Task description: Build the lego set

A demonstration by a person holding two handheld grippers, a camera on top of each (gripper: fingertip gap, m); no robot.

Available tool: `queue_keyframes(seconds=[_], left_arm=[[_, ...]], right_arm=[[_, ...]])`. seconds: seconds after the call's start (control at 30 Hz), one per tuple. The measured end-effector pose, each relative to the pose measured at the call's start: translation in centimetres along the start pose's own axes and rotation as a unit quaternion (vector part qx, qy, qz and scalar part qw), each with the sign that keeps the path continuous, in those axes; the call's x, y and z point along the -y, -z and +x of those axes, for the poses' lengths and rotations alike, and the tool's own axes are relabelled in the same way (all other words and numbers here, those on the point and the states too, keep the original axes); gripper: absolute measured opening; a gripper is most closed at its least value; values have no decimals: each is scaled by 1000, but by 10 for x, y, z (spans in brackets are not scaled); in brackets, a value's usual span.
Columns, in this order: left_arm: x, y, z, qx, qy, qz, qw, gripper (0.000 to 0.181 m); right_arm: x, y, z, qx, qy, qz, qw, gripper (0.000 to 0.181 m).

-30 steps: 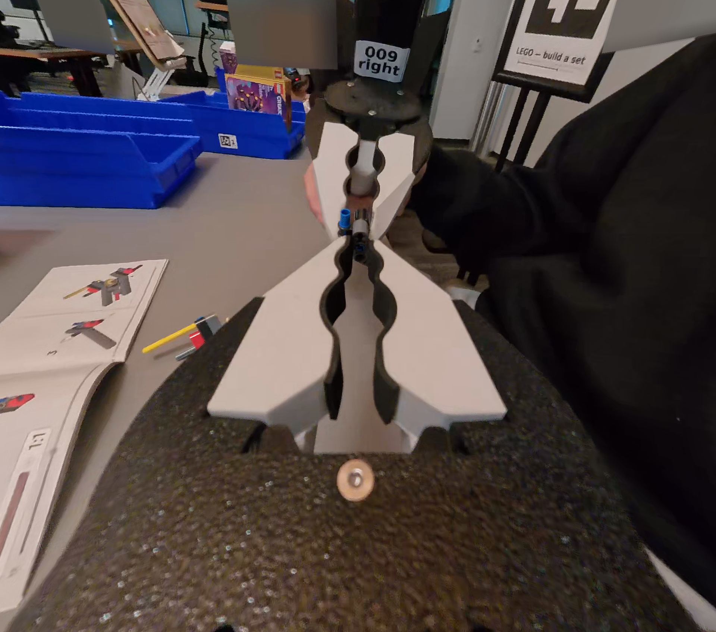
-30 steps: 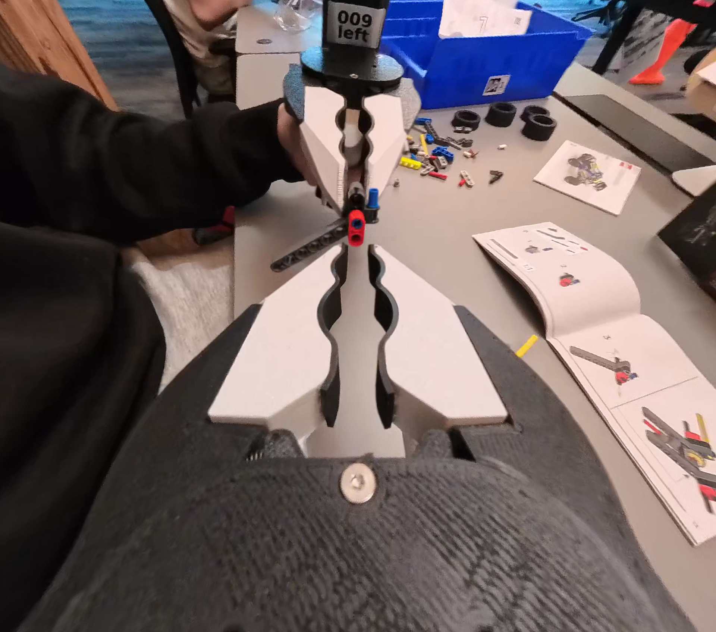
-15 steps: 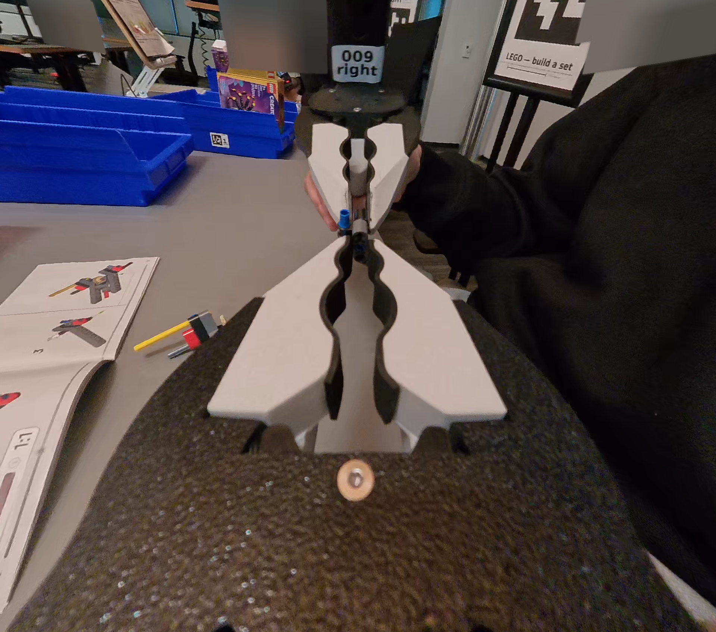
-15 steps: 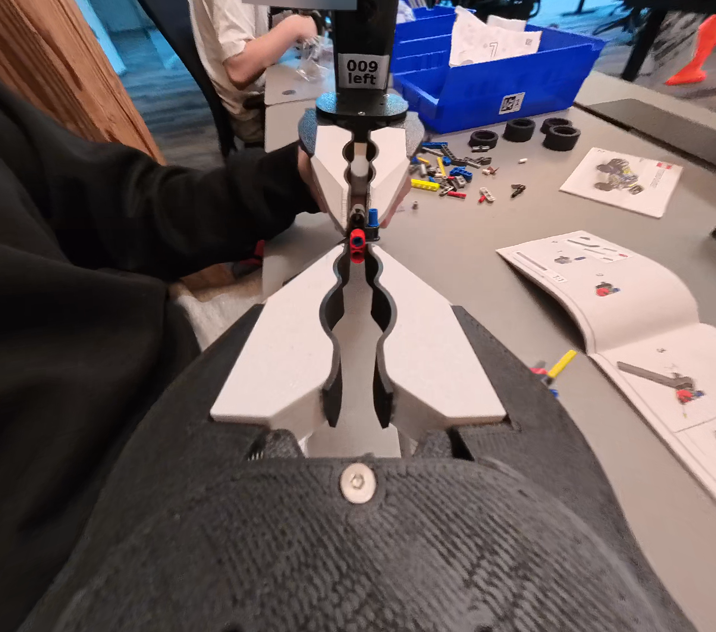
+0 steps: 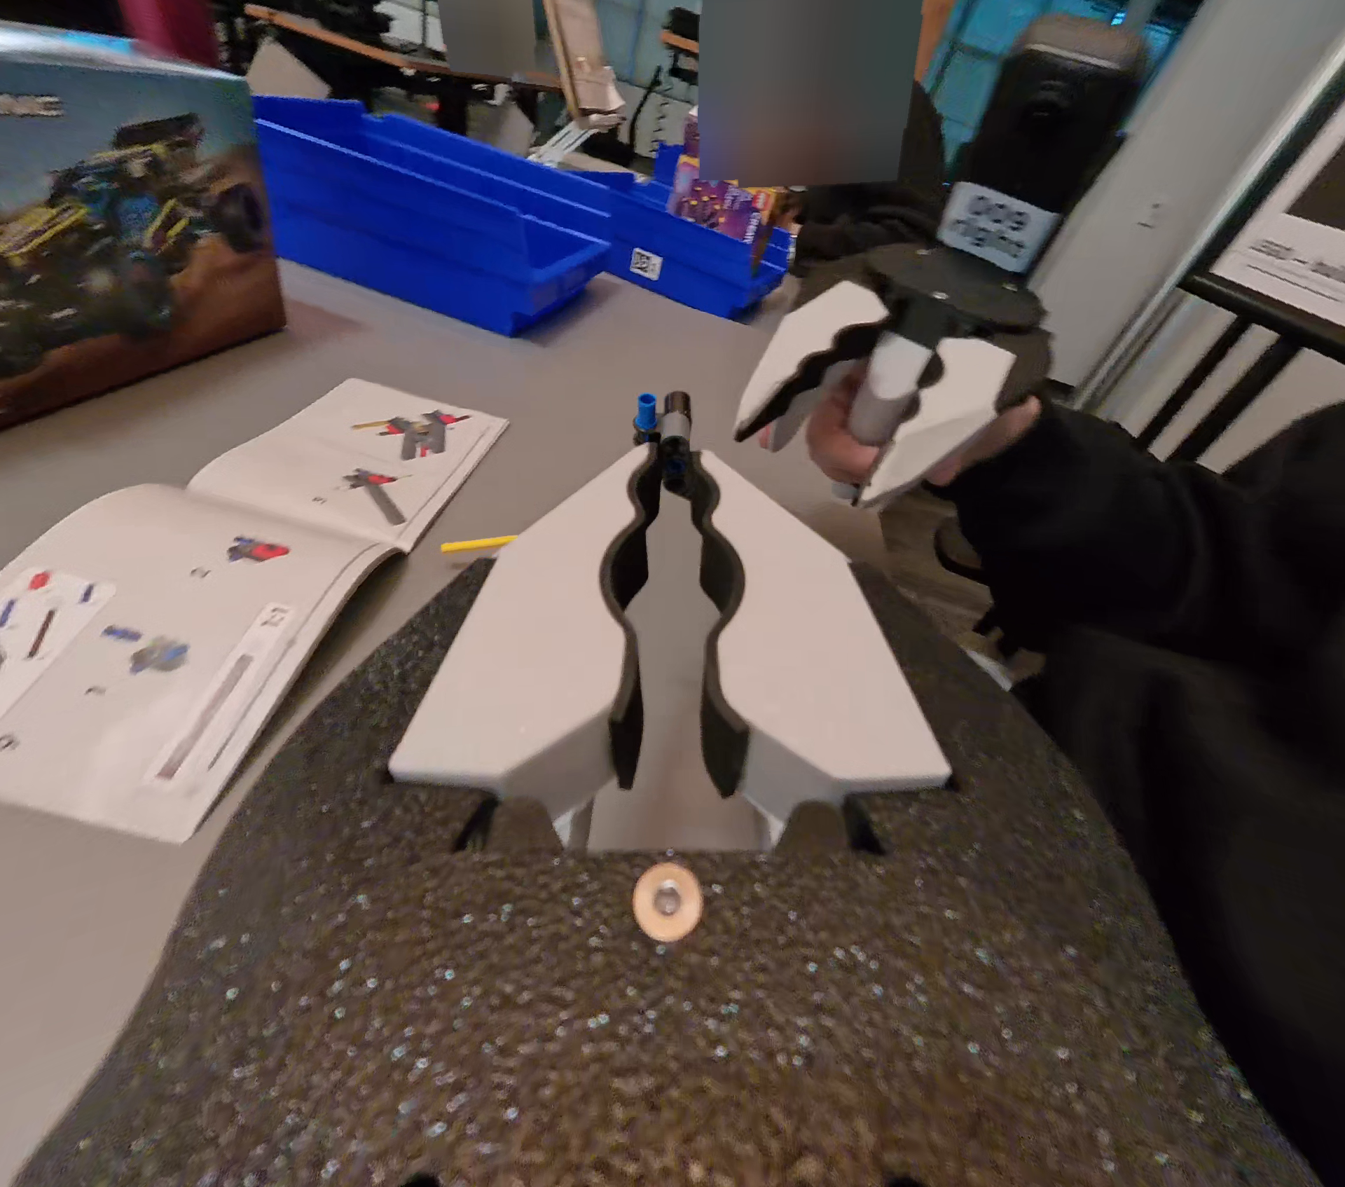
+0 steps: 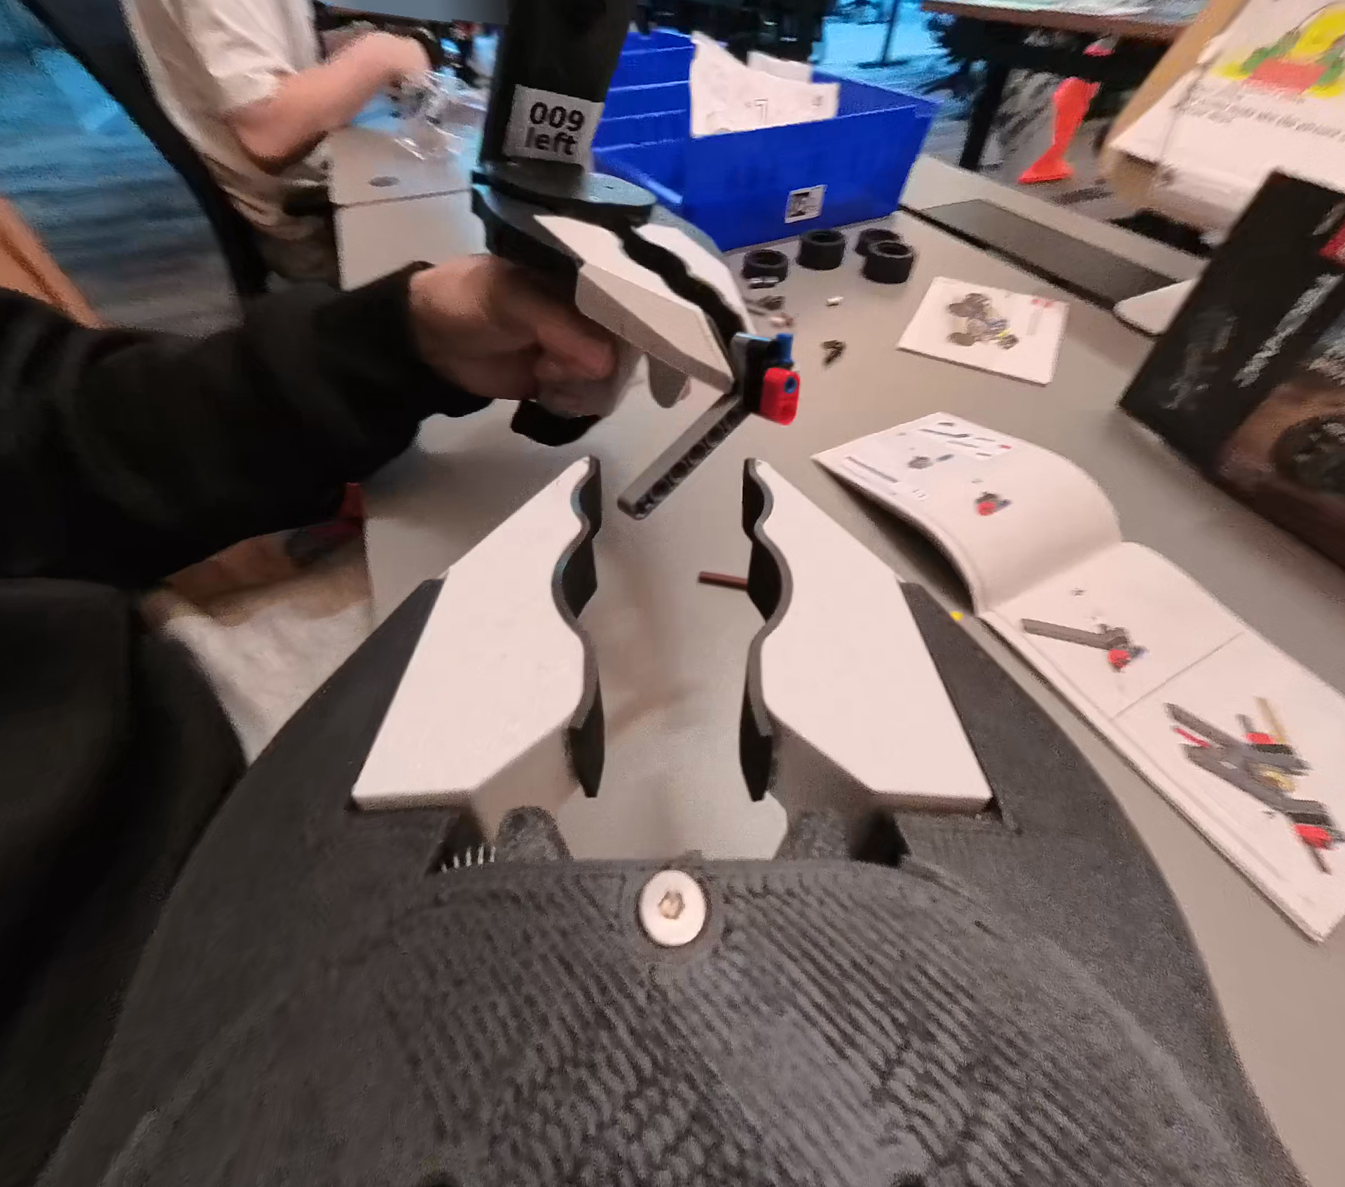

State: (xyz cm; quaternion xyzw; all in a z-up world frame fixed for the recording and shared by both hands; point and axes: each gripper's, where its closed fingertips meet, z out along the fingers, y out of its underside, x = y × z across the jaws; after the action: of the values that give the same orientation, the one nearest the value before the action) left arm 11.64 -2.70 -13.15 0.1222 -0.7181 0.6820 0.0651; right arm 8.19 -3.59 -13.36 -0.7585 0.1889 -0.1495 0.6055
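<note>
**A:** How far along is the build judged to be, going by the left wrist view?

**B:** Pretty early. The left gripper is seen with its fingers clamped on a small sub-assembly, held up above the grey surface. Only a blue pin and a dark stub are visible past the tips. The right gripper is off to the side, fingers spread, nothing in them. The instruction booklet is lying open at what look like early steps, and a yellow axle is left beside it.

**A:** And the right wrist view?

**B:** The same sub-assembly is shown better there: a dark beam hanging down, with a red connector and a blue pin at the pinched end. The right fingers are wide apart and empty. Black tyres and loose parts are still scattered by the blue bin, plus a brown axle on the surface. So most of it is judged undone.
</note>
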Motion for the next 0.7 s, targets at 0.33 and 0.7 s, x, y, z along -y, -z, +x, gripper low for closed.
queue_keyframes(seconds=[0.33,0.7], left_arm=[[3,-9,33,-19,-191,-12,981,5],[-30,-3,18,-18,-241,-106,965,22]], right_arm=[[-4,-13,-9,66,-126,24,990,14],[-26,3,8,112,-226,11,968,5]])
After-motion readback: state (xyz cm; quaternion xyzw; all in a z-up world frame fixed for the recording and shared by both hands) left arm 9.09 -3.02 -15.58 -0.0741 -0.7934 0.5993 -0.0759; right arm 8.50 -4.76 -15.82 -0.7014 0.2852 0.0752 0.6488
